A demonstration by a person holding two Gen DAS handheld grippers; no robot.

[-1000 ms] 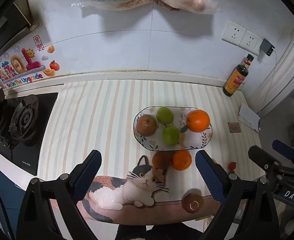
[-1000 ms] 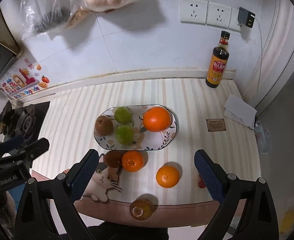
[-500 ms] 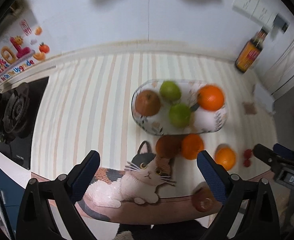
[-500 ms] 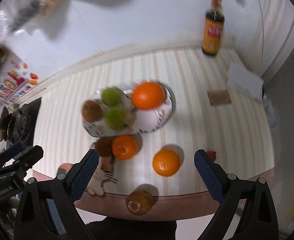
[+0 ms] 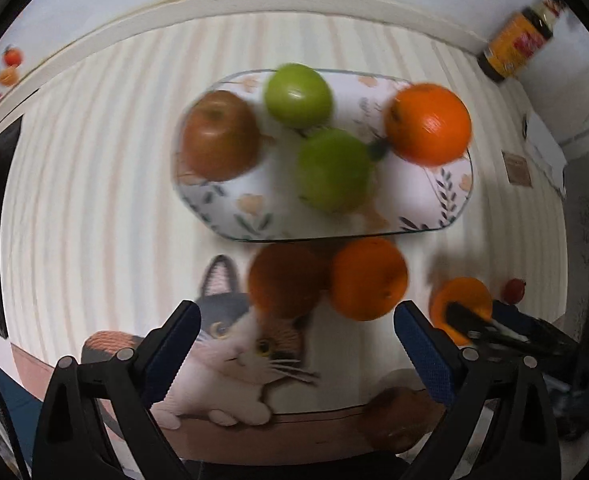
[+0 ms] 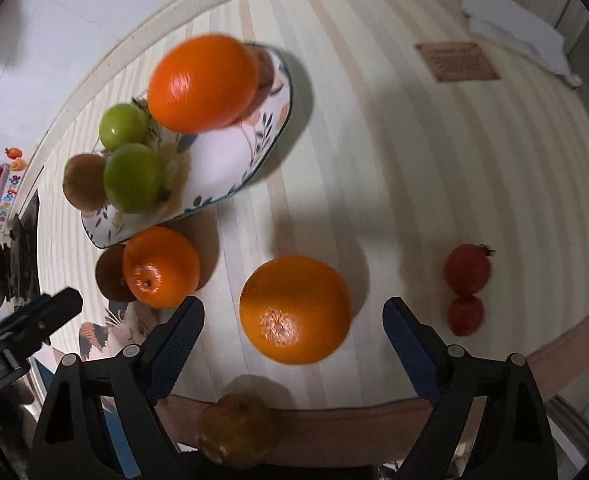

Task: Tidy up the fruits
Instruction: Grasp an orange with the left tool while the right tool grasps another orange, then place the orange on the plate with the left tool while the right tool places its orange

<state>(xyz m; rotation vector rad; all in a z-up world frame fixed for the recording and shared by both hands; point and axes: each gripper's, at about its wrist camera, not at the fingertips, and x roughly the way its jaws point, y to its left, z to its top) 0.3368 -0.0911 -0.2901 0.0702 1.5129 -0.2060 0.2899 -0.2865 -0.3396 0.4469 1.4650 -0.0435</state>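
A floral oval plate [image 5: 250, 216] [image 6: 270, 128] holds a brown apple [image 5: 218, 136], two green fruits [image 5: 298, 94] [image 5: 334, 170] and an orange [image 5: 428, 124]. In front of it lie a brown fruit [image 5: 286, 280] and a small orange [image 5: 368, 278] [image 6: 160, 266]. My left gripper [image 5: 294, 340] is open and empty, just short of those two. My right gripper [image 6: 294, 326] is open, its fingers either side of a loose orange [image 6: 294, 310] on the counter. A brownish fruit [image 6: 236, 426] sits at the front edge.
Two small red fruits [image 6: 466, 268] [image 6: 465, 315] lie right of the loose orange. A cat-shaped mat [image 5: 230, 364] lies at the front edge. A sauce bottle [image 5: 518, 40], a brown card [image 6: 456, 62] and white paper [image 6: 514, 36] are at the back right. A stove [image 6: 18, 248] is at the left.
Both grippers have moved down and forward towards the counter. The fruits loom larger. The loose orange now lies between my right gripper's open fingers.
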